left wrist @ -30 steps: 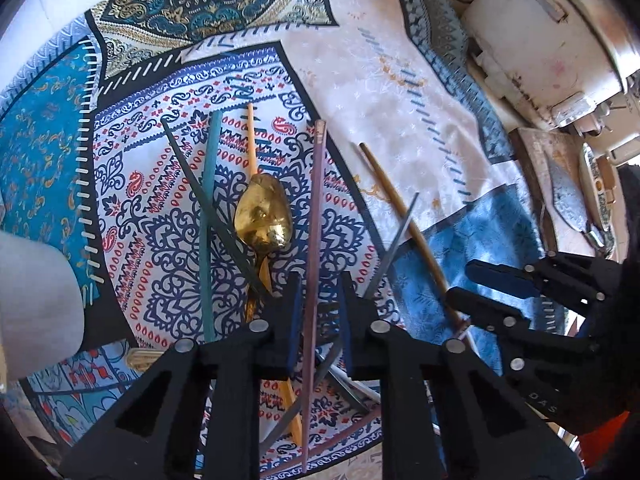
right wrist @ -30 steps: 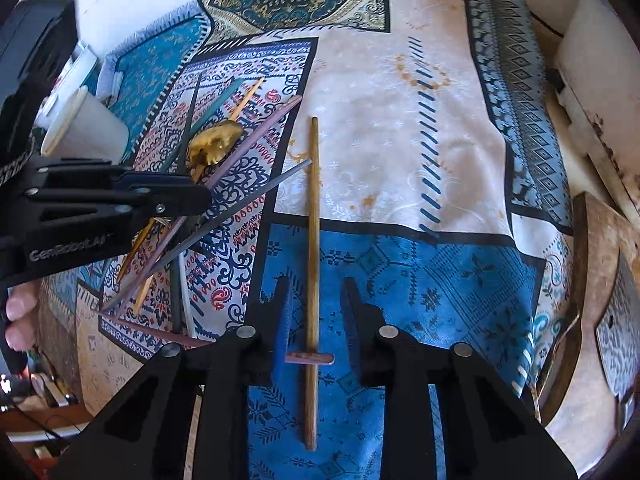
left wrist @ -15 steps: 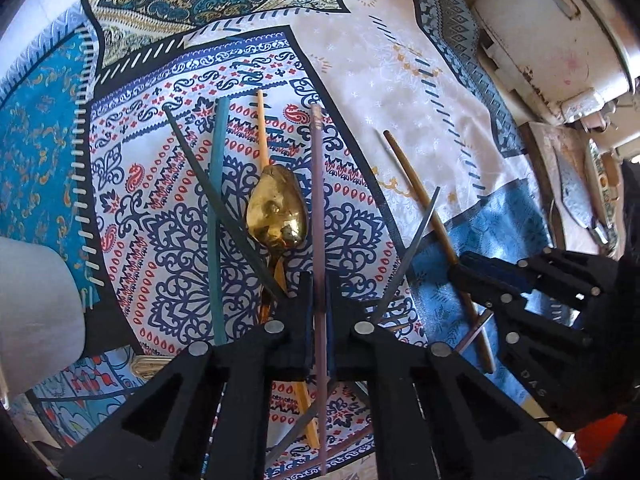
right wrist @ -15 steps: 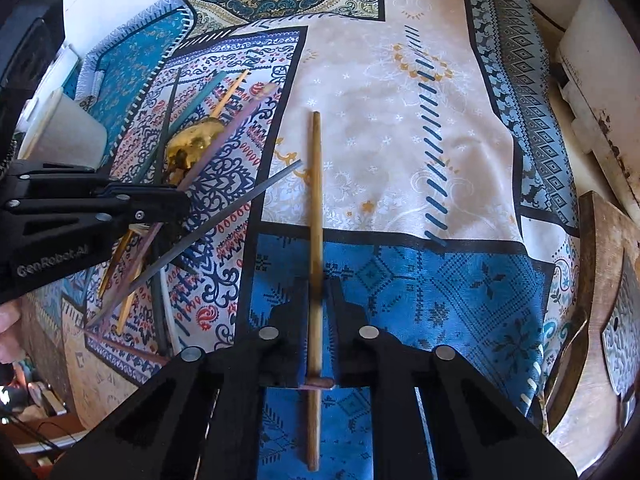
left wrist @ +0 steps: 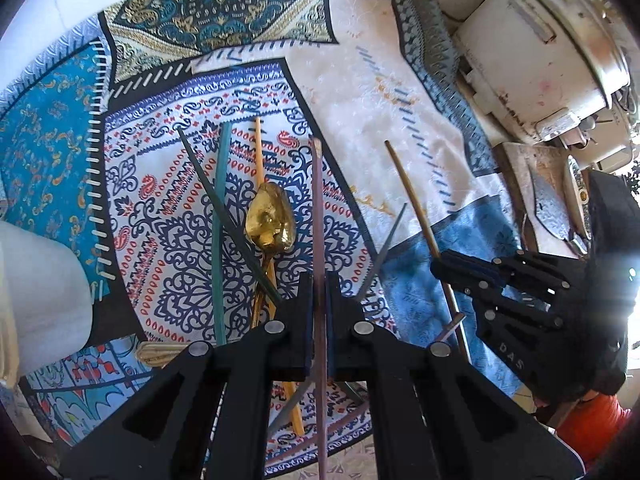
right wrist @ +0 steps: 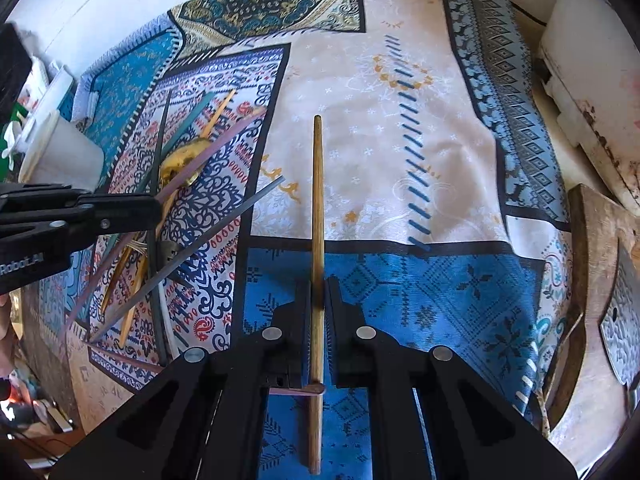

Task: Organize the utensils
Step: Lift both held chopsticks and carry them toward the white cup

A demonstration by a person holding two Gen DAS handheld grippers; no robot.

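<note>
My left gripper point(left wrist: 319, 280) is shut on a mauve chopstick point(left wrist: 318, 208) that runs straight ahead over the patterned cloth. Left of it lie a gold spoon point(left wrist: 269, 219), a teal chopstick point(left wrist: 219, 232), a dark green chopstick point(left wrist: 216, 204) and an orange chopstick point(left wrist: 260, 152). A grey chopstick point(left wrist: 384, 248) lies to its right. My right gripper point(right wrist: 318, 284) is shut on a brown wooden chopstick point(right wrist: 318, 184), which also shows in the left wrist view point(left wrist: 412, 196). The left gripper shows at the left of the right wrist view point(right wrist: 152, 208).
A white cup point(left wrist: 36, 280) stands at the left, also seen in the right wrist view point(right wrist: 60, 156). A white appliance point(left wrist: 532, 48) and a wooden board point(right wrist: 592, 280) sit at the right edge. The patchwork cloth point(right wrist: 380, 128) covers the table.
Both grippers have closed, the left on the mauve chopstick and the right on the brown chopstick. Both chopsticks now sit centred between the fingers.
</note>
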